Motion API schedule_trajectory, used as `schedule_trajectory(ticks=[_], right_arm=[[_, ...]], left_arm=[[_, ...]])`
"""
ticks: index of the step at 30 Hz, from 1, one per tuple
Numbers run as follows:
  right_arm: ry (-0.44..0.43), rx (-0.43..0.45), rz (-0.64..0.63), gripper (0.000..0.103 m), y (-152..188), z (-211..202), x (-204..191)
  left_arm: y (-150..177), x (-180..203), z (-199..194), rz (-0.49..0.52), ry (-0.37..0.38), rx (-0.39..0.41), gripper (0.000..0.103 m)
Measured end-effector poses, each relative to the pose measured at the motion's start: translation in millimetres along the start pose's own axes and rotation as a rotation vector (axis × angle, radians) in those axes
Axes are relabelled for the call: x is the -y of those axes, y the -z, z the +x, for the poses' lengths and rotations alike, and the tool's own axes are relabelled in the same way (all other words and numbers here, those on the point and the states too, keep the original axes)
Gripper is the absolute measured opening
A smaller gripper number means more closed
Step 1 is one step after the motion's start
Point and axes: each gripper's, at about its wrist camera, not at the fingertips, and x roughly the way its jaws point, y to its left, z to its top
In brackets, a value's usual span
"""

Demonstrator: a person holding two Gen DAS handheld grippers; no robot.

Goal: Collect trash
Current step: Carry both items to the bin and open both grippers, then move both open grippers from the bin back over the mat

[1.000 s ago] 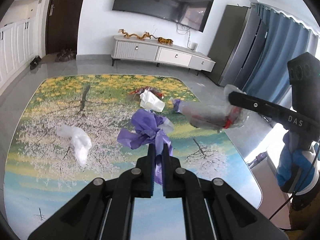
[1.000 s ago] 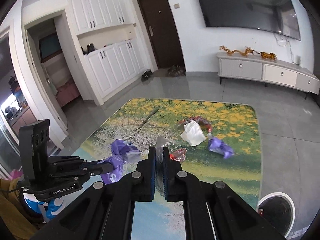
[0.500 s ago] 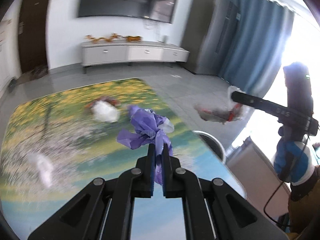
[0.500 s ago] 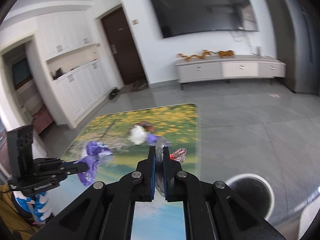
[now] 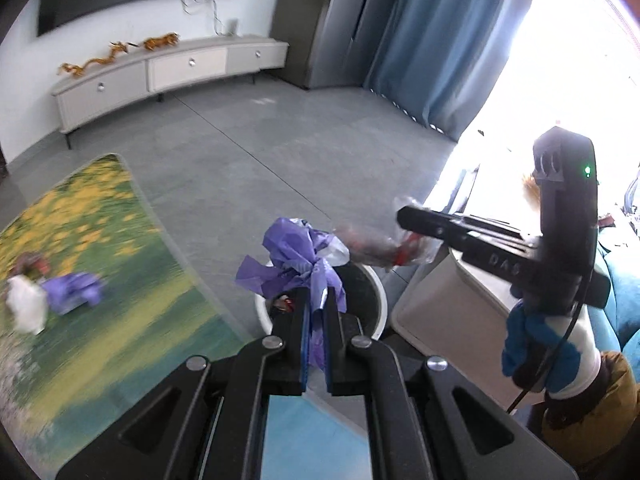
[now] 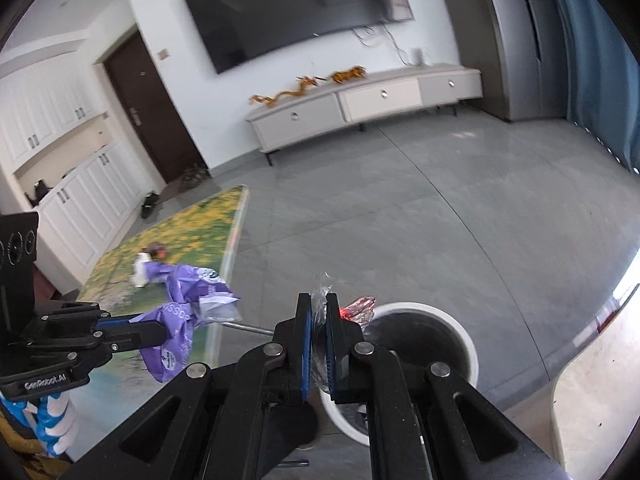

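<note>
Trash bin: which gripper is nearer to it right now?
Right, narrowly. The right gripper holds its clear wrapper at the trash bin rim. The left gripper, clamping the purple wrapper, looks slightly further back, nearer the table.

- Your purple wrapper [image 5: 298, 258] carries white print.
- Your clear wrapper [image 6: 352, 308] shows red.
- Bin [image 6: 460, 336]: white rim, black inside.
- Mat [image 5: 80, 240] at nine o'clock: yellow flowers, green.

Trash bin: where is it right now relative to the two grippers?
The white-rimmed trash bin stands on the floor beside the table edge, just beyond the right gripper; in the left wrist view it sits behind the purple wrapper.
</note>
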Motion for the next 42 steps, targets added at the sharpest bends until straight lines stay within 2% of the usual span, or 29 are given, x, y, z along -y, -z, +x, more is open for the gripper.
schedule_trajectory(ticks=[9, 11, 13, 14, 15, 16, 17, 20, 23, 27, 31, 33, 38, 42], right_arm=[[0.021, -0.072, 0.080, 0.008, 1, 39, 44], [0.039, -0.080, 0.098, 0.016, 3, 43, 54], [0.055, -0.078, 0.111, 0.032, 0, 46, 58], [0.061, -0.073, 0.117, 0.035, 1, 43, 60], [0.066, -0.071, 0.120, 0.040, 2, 42, 62], [0.077, -0.069, 0.121, 0.043, 2, 40, 63], [0.085, -0.065, 0.123, 0.044, 3, 38, 65], [0.094, -0.049, 0.130, 0.051, 3, 30, 65], [0.103, -0.025, 0.128, 0.062, -1, 21, 57], [0.127, 0.027, 0.100, 0.085, -9, 2, 40], [0.142, 0.090, 0.066, 0.099, -20, -21, 13], [0.156, 0.130, 0.049, 0.103, -25, -32, -4], [0.180, 0.228, -0.007, 0.103, -36, -61, -49], [0.198, 0.293, -0.065, 0.103, -39, -76, -86]], left_arm=[[-27, 14, 84, -0.037, 0.043, -0.104, 0.007], [-30, 13, 96, -0.053, 0.041, -0.117, 0.008], [-31, 9, 103, -0.078, 0.048, -0.124, 0.010], [-30, 7, 106, -0.088, 0.052, -0.127, 0.012], [-32, 6, 108, -0.094, 0.052, -0.128, 0.022], [-32, 5, 108, -0.098, 0.052, -0.125, 0.037], [-32, 4, 106, -0.101, 0.050, -0.114, 0.042], [-31, 4, 101, -0.101, 0.047, -0.094, 0.044], [-26, 4, 85, -0.094, 0.024, -0.058, 0.044], [-24, -2, 55, -0.092, -0.029, 0.008, 0.044], [-17, -10, 12, -0.088, -0.134, 0.113, 0.044], [-13, -16, -9, -0.093, -0.185, 0.159, 0.045], [7, -43, -67, -0.147, -0.319, 0.264, 0.045], [24, -63, -112, -0.170, -0.437, 0.348, 0.051]])
